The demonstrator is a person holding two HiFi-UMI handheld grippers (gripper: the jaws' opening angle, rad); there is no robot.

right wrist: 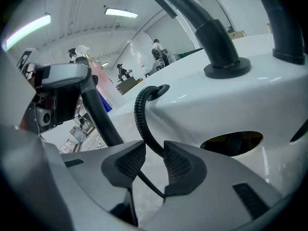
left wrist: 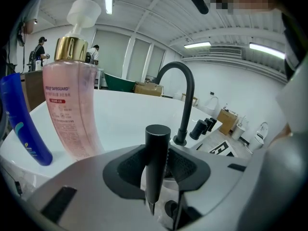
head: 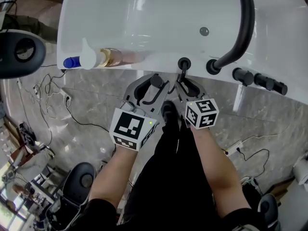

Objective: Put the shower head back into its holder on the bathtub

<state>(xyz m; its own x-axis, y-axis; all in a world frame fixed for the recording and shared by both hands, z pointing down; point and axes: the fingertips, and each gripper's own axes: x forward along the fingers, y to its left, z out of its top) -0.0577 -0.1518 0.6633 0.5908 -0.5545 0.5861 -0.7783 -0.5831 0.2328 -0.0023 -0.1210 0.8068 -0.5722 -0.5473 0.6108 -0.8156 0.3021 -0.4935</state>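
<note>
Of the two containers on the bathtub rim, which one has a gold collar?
The pink bottle with the white pump; the blue tube beside it is plain, without any gold.

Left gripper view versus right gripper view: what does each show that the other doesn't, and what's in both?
Only the left gripper view shows the flat top of the black cylindrical shower head, clamped in the left gripper, and the whole arch of the black curved faucet. Only the right gripper view clearly shows the black ribbed hose, between the jaws of the right gripper, and an oval opening in the tub's side. Both show the white bathtub rim and the faucet's base.
</note>
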